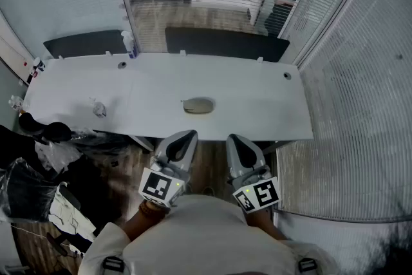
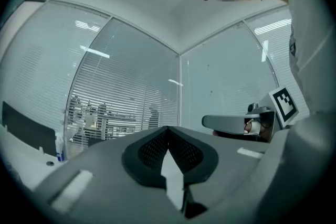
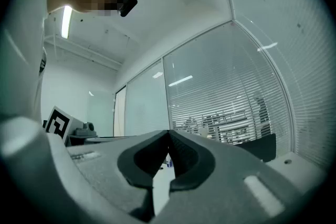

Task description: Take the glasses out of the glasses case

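A beige oval glasses case [image 1: 197, 105] lies closed near the middle of the white table [image 1: 257, 106], towards its front edge. My left gripper [image 1: 186, 136] and right gripper [image 1: 235, 138] are held side by side close to the body, just short of the table's front edge and apart from the case. Both point level towards the table. In the left gripper view the left gripper [image 2: 168, 129] is shut with nothing between its jaws. In the right gripper view the right gripper [image 3: 168, 135] is likewise shut and empty. The case does not show in either gripper view.
A small crumpled clear object [image 1: 98, 109] lies on the table's left part. A bottle [image 1: 129, 43] stands at the back edge between two dark panels [image 1: 225, 42]. Black bags [image 1: 40, 129] sit at the left of the table. Glass walls with blinds [image 1: 347, 74] enclose the room.
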`<state>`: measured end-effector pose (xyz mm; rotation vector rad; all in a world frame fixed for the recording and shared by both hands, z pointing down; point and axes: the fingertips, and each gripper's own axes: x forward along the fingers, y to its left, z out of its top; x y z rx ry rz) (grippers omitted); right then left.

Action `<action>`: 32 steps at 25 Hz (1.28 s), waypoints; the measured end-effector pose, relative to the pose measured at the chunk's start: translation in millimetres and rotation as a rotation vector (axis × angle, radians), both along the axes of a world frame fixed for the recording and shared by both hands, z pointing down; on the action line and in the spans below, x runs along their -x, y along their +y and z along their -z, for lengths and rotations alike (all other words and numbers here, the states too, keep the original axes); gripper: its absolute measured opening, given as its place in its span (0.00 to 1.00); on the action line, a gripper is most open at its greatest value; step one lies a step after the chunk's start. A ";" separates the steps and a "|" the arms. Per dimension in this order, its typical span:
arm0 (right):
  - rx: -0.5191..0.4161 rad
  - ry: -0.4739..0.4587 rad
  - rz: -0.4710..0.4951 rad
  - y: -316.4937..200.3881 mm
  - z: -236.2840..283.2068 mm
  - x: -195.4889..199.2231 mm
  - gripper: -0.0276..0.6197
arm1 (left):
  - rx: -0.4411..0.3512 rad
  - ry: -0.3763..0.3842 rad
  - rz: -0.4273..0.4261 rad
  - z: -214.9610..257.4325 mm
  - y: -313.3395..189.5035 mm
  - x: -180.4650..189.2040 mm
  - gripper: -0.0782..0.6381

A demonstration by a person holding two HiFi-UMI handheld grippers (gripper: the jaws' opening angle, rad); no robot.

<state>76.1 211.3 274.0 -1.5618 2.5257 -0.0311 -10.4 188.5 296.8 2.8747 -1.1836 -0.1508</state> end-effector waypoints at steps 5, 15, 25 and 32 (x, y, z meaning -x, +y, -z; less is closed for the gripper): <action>0.002 -0.002 0.004 0.3 0.3 0.9 0.04 | 0.043 0.030 -0.012 10.9 1.2 -4.0 0.11; -0.004 -0.029 0.036 2.7 1.3 6.5 0.04 | 0.026 0.029 -0.017 12.9 2.5 -2.9 0.11; 0.010 -0.049 0.035 3.4 0.0 -2.2 0.04 | 0.048 0.032 -0.024 11.1 7.4 -13.0 0.11; 0.012 -0.065 0.041 7.9 -1.0 -21.7 0.04 | 0.049 0.021 -0.012 11.5 10.4 -28.8 0.11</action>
